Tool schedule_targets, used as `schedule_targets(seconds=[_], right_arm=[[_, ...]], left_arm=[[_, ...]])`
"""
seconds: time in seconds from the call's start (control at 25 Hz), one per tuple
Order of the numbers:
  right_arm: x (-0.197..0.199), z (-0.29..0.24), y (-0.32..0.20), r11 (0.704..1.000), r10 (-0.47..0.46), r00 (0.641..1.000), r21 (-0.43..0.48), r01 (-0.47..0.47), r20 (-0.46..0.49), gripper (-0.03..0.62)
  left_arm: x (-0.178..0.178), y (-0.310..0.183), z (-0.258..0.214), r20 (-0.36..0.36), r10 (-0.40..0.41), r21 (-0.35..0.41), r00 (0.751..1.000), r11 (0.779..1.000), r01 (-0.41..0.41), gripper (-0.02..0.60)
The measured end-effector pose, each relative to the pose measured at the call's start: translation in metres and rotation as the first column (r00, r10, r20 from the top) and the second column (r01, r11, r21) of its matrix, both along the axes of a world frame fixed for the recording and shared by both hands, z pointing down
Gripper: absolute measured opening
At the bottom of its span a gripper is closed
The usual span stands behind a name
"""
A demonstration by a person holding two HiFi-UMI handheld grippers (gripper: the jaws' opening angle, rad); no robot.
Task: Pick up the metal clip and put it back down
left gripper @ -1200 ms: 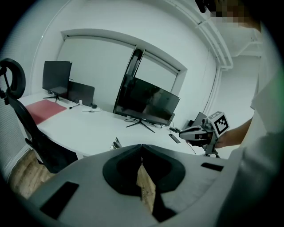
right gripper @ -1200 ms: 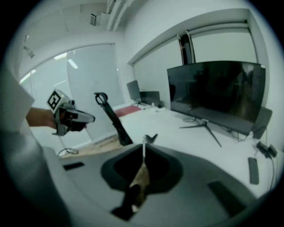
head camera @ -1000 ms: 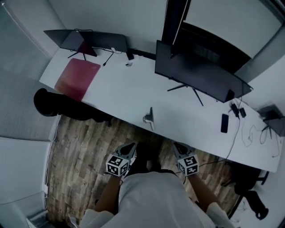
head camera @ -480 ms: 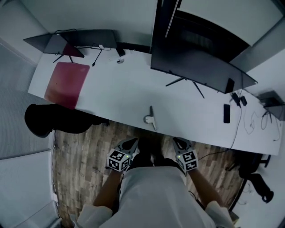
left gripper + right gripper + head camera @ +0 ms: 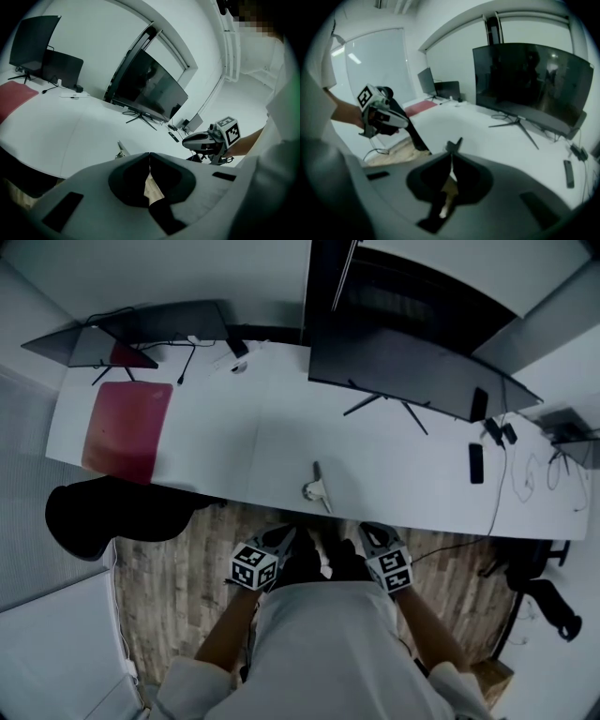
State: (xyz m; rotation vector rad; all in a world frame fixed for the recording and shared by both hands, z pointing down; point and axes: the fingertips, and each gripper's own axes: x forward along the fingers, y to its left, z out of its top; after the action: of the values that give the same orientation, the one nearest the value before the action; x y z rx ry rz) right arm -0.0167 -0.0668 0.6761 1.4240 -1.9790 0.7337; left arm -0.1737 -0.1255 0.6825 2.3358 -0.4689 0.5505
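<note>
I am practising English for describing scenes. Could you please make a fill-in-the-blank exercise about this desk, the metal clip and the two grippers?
1. The metal clip lies on the white ____, near its front edge.
2. The left gripper and right gripper both have their jaws ____, holding nothing.
3. Both grippers hang over the ____ floor.
4. The mat at the far left is ____.
Missing words: desk; shut; wooden; red.

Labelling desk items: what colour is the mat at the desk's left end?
The mat is dark red; head view shows it best.
</note>
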Motion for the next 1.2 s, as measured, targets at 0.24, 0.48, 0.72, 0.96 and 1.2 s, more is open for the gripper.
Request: schedule_targets(seconds=[0.24, 0.48, 0.72, 0.96, 1.2], right_arm=[[0.002, 0.001, -0.005, 1.000, 0.013, 1.000, -0.012, -0.013, -0.002, 0.035], [0.013, 0.008, -0.009, 0.999, 0.011, 1.000, -0.035, -0.011, 0.004, 0.035], [0.023, 0.017, -0.013, 0.998, -0.008, 0.999, -0.065, 0.010, 0.031, 0.035], [0.033, 0.021, -0.017, 0.997, -0.007, 0.999, -0.073, 0.011, 0.052, 0.035], [0.039, 0.026, -0.018, 0.995, -0.016, 0.997, -0.094, 0.022, 0.070, 0.035]], left_arm=[[0.006, -0.002, 0.007, 0.012, 0.015, -0.018, 1.000, 1.000, -0.015, 0.033], [0.013, -0.010, 0.013, 0.018, -0.017, -0.045, 1.000, 0.999, 0.018, 0.034], [0.027, -0.017, 0.020, 0.002, -0.073, -0.091, 0.997, 0.993, 0.073, 0.034], [0.040, -0.021, 0.037, 0.041, -0.095, -0.126, 0.995, 0.987, 0.099, 0.035], [0.050, -0.026, 0.054, 0.060, -0.120, -0.177, 0.991, 0.976, 0.129, 0.035]])
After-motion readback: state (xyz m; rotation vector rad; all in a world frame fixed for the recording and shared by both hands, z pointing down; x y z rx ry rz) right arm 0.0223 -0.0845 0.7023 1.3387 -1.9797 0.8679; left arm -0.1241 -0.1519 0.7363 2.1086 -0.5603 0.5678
